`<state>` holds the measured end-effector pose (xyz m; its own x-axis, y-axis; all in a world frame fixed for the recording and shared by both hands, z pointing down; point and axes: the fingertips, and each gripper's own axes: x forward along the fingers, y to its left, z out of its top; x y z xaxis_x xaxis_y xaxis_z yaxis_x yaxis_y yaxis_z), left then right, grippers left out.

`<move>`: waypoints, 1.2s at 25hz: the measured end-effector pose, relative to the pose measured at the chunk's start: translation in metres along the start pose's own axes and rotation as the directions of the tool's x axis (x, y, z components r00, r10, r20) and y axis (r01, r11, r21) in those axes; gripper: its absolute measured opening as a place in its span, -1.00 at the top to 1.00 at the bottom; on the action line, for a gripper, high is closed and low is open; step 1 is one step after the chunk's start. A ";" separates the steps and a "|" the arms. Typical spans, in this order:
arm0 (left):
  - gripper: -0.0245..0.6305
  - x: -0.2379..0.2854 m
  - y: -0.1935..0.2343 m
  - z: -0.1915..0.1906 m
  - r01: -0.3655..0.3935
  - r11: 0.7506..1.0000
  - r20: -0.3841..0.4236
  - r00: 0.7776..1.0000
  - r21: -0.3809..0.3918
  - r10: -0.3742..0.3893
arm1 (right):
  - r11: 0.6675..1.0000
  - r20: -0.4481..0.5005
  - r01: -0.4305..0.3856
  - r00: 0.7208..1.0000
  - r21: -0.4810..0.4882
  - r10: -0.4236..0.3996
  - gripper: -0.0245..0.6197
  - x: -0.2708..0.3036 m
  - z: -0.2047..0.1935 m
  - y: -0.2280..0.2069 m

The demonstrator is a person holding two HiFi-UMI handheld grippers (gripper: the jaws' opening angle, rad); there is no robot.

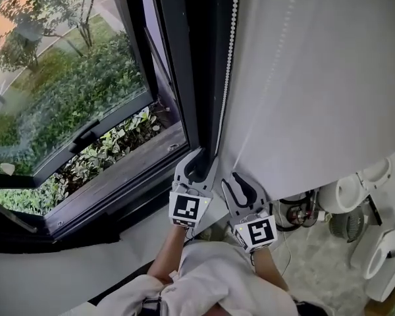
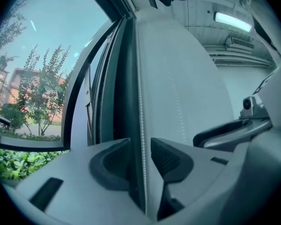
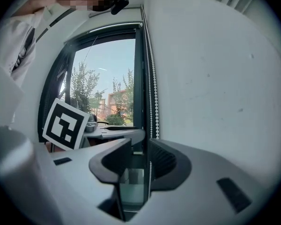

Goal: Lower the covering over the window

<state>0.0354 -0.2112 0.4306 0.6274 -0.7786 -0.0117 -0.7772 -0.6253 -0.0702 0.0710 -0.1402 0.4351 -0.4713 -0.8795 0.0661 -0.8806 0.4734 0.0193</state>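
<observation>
The white roller blind (image 1: 303,78) hangs at the right of the dark window frame (image 1: 184,58). Its white bead chain (image 1: 229,64) runs down along the blind's left edge. My left gripper (image 1: 201,158) points level at the chain. In the left gripper view the chain (image 2: 140,102) passes through the left gripper (image 2: 140,149), whose jaws stand apart without pressing it. My right gripper (image 1: 236,180) is just to the right and lower. In the right gripper view the chain (image 3: 153,88) drops between its jaws, close to the right pad, and the right gripper (image 3: 139,156) is open.
The window sash (image 1: 85,137) is swung outward over green shrubs. A pale sill (image 1: 118,242) lies below the frame. White round vessels (image 1: 345,193) and cables sit on the floor at lower right. The left gripper's marker cube (image 3: 65,124) shows in the right gripper view.
</observation>
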 end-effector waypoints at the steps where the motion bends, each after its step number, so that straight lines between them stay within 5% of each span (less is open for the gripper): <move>1: 0.53 0.003 0.000 -0.001 -0.007 1.000 -0.004 1.000 0.004 0.007 | 1.000 -0.001 -0.008 1.000 0.002 0.008 0.56 0.000 0.000 -0.001; 23: 0.40 0.034 0.011 -0.020 -0.118 0.991 -0.077 0.990 0.057 0.122 | 0.997 -0.024 -0.073 0.997 0.015 0.073 0.57 -0.007 -0.008 0.005; 30: 0.70 0.029 0.016 -0.021 -0.122 0.991 -0.073 0.989 0.053 0.126 | 0.998 -0.015 -0.068 0.998 0.003 0.068 0.57 -0.009 -0.005 0.009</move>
<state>0.0403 -0.2448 0.4504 0.5195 -0.8529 0.0523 -0.8444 -0.5218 -0.1213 0.0671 -0.1277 0.4394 -0.5292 -0.8445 0.0818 -0.8468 0.5318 0.0120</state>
